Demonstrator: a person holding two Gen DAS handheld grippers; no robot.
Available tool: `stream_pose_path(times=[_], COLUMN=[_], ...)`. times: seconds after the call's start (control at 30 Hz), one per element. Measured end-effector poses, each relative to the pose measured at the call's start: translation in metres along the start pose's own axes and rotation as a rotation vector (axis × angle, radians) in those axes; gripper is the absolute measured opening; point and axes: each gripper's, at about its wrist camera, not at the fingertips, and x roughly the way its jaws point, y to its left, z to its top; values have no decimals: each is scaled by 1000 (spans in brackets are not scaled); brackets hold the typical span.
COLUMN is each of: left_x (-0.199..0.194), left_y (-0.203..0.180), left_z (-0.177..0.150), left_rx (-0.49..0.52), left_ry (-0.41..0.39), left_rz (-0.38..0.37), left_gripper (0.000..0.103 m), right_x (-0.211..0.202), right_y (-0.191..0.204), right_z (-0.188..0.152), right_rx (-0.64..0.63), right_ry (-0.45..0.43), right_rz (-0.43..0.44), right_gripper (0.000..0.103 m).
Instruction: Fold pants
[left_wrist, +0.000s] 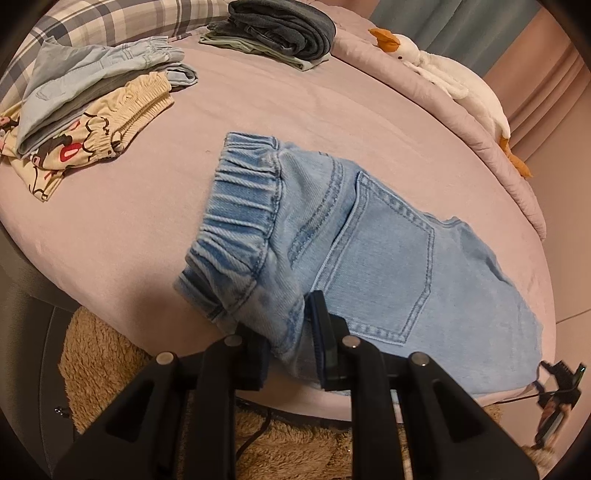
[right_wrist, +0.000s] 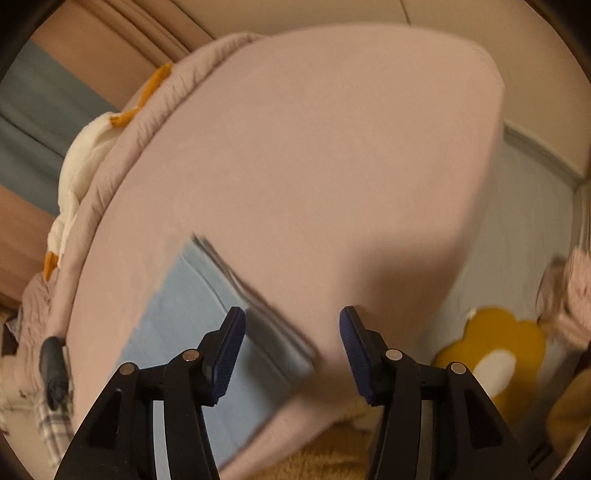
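Light blue denim pants (left_wrist: 369, 254) lie folded on the pink bed (left_wrist: 258, 110), elastic waistband to the left, back pocket up. My left gripper (left_wrist: 291, 332) is shut on the near edge of the pants just below the waistband. The right gripper shows small at the far right of the left wrist view (left_wrist: 557, 380). In the right wrist view my right gripper (right_wrist: 291, 350) is open and empty above the bed's near edge. The pants (right_wrist: 192, 350) lie blurred under its left finger (right_wrist: 229, 350).
A pile of light blue and cream cartoon-print clothes (left_wrist: 85, 110) lies at the left, a dark folded stack (left_wrist: 280, 29) at the back. A white plush duck (left_wrist: 454, 77) lies on the bed's right rim. A tan fluffy rug (left_wrist: 110, 369) and a flower mat (right_wrist: 491, 354) cover the floor.
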Motion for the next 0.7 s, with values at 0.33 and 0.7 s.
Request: stream_pose_path(times=[0.33, 0.7], left_x=[-10, -3], left_y=[6, 8], left_z=[2, -12], left_rx=[-55, -54], left_ry=[-10, 36], left_rz=[-67, -31], left_gripper=[12, 14], right_x=[-4, 1], right_y=[20, 32], right_z=[-12, -6], right_rx=[-75, -90], right_ry=[-73, -147], right_rz=[23, -85], right_gripper=[12, 10])
